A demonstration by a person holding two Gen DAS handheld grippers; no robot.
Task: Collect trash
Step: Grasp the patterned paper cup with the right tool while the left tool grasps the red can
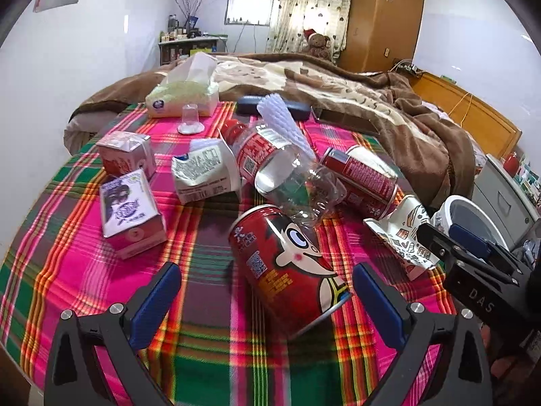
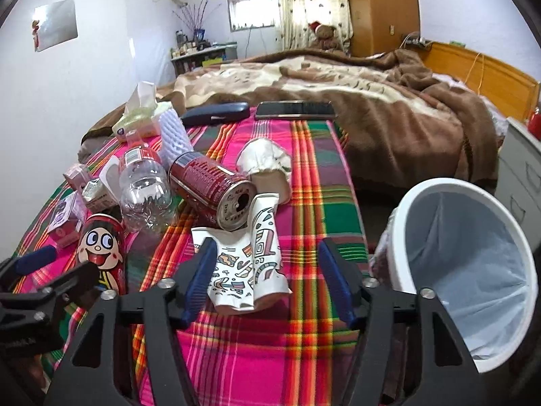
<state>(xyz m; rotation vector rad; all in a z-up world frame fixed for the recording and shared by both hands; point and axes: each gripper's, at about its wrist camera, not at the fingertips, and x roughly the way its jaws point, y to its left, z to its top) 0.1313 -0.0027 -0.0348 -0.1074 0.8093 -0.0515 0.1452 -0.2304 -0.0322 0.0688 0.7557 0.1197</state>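
A red cartoon can (image 1: pixel 284 264) lies on its side on the plaid cloth (image 1: pixel 84 270), between the spread fingers of my left gripper (image 1: pixel 267 304), and neither pad presses on it. My right gripper (image 2: pixel 267 270) straddles a crushed patterned paper cup (image 2: pixel 247 270); its left pad sits at the cup's edge while the right pad stands apart from it. A white bin (image 2: pixel 456 270) with a pale liner tilts just right of the right gripper. Behind the two lie a clear plastic bottle (image 2: pixel 145 193) and a dark red can (image 2: pixel 209 186).
Several small cartons (image 1: pixel 132 216) lie at the left, with a tissue pack (image 1: pixel 182 98), a clear cup (image 1: pixel 190 120) and white foam netting (image 1: pixel 284 118) farther back. A glasses case (image 2: pixel 216 113), a phone (image 2: pixel 294 110) and crumpled paper (image 2: pixel 267 159) lie near the brown blanket (image 2: pixel 389 118).
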